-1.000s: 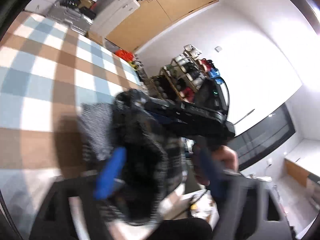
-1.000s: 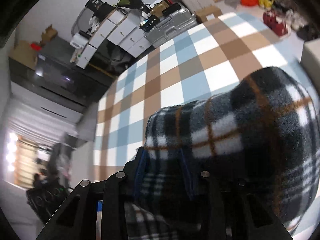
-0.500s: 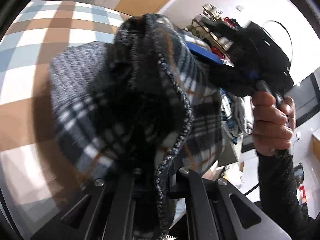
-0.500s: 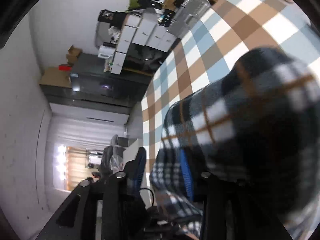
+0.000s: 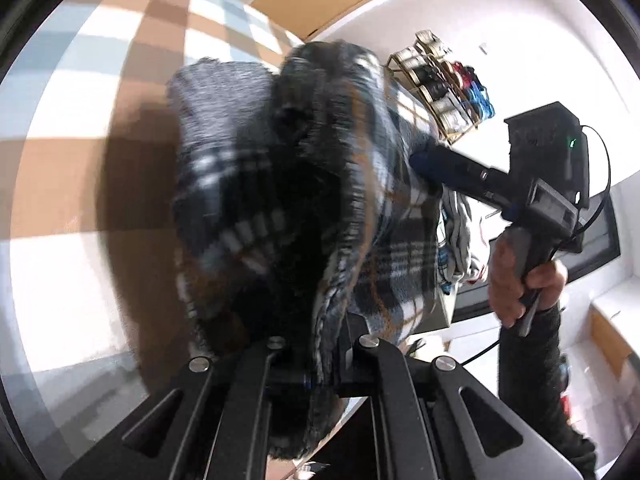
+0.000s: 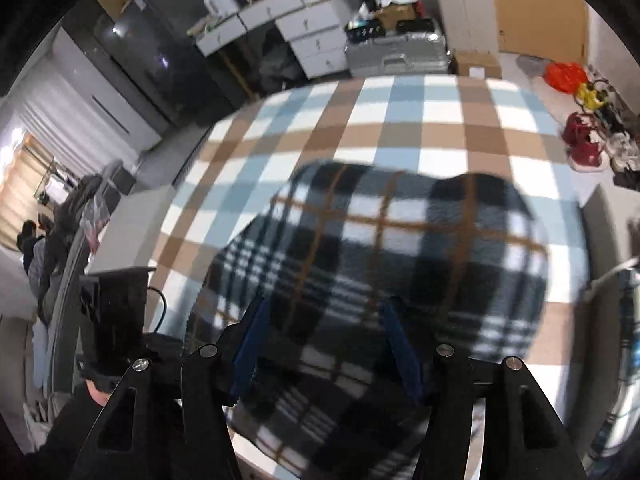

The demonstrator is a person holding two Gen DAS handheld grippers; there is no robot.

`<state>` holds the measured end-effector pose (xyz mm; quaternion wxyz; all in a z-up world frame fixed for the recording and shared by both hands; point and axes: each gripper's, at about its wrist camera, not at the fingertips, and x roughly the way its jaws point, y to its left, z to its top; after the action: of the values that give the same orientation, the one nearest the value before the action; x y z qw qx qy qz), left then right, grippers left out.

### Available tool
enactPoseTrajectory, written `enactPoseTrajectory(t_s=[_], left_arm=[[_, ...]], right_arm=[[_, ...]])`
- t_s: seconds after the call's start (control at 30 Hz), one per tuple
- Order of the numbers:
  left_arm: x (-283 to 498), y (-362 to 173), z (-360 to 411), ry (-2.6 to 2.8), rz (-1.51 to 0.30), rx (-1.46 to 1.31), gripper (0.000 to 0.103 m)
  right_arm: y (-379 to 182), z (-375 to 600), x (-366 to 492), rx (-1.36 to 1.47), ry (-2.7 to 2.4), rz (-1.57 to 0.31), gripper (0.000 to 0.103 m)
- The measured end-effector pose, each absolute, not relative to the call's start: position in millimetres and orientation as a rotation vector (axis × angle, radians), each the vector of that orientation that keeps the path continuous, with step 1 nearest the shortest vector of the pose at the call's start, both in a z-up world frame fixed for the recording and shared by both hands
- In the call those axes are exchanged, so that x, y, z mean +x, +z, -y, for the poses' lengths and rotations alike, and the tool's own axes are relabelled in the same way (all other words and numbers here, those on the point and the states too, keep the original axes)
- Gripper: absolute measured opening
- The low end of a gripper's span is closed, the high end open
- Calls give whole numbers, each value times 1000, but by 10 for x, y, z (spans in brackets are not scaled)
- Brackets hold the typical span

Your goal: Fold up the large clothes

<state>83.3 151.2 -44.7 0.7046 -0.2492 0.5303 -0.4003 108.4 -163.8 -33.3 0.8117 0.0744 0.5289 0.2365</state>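
A black, white and orange plaid fleece garment (image 5: 304, 200) hangs bunched in front of the left wrist camera. My left gripper (image 5: 316, 364) is shut on the garment's stitched edge. In the right wrist view the same garment (image 6: 400, 248) spreads over the checked cloth. My right gripper (image 6: 326, 340) has its blue fingers (image 6: 250, 336) spread apart, with fleece lying between and over them. In the left wrist view the right gripper (image 5: 432, 168) pokes into the garment from the right, held by a hand (image 5: 520, 280).
The work surface is a table with a blue, brown and white checked cloth (image 6: 400, 120). A shoe rack (image 5: 444, 80) stands by the white wall. White drawers (image 6: 304, 28), a silver case (image 6: 396, 56) and red bags (image 6: 580, 140) stand beyond the table.
My right gripper's fingers have spread wider and its view swung round to face the table square on. The garment has been drawn out across the cloth. My left gripper keeps its hold.
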Motion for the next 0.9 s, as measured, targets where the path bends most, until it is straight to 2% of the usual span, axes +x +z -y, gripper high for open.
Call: enactPoseTrajectory(t_s=[0.17, 0.27, 0.4, 0.43, 0.5, 0.53, 0.6, 0.67, 0.7, 0.77, 0.9], left_arm=[[762, -350, -1621, -821, -1169, -555, 6], [573, -56, -1675, -822, -1088, -514, 6], [225, 441, -1460, -1016, -954, -443, 8], [173, 511, -1364, -1048, -939, -428, 12], [149, 533, -1121, -1026, -945, -352, 39], [152, 474, -1041, -1003, -951, -301, 40], [322, 204, -806, -902, -1024, -210, 40], [485, -97, -791, -851, -1104, -242, 38], [516, -175, -818, -853, -1101, -277, 31], [540, -260, -893, -828, -1098, -318, 15], [494, -275, -970, -830, -1107, -342, 12]], right_arm=[[-477, 1600, 1094, 150, 441, -1151, 66], [-495, 1515, 1095, 121, 429, -1144, 76], [-495, 1563, 1105, 184, 436, -1134, 78], [-490, 1594, 1118, 216, 443, -1136, 78], [-468, 1707, 1145, 305, 470, -1134, 77], [-456, 1760, 1154, 343, 480, -1130, 73], [-428, 1831, 1145, 376, 481, -1130, 63], [-370, 1877, 1111, 378, 486, -1111, 46], [-315, 1882, 1077, 344, 474, -1101, 42], [-178, 1833, 1014, 246, 461, -1059, 40], [117, 1468, 996, -81, 430, -934, 40]])
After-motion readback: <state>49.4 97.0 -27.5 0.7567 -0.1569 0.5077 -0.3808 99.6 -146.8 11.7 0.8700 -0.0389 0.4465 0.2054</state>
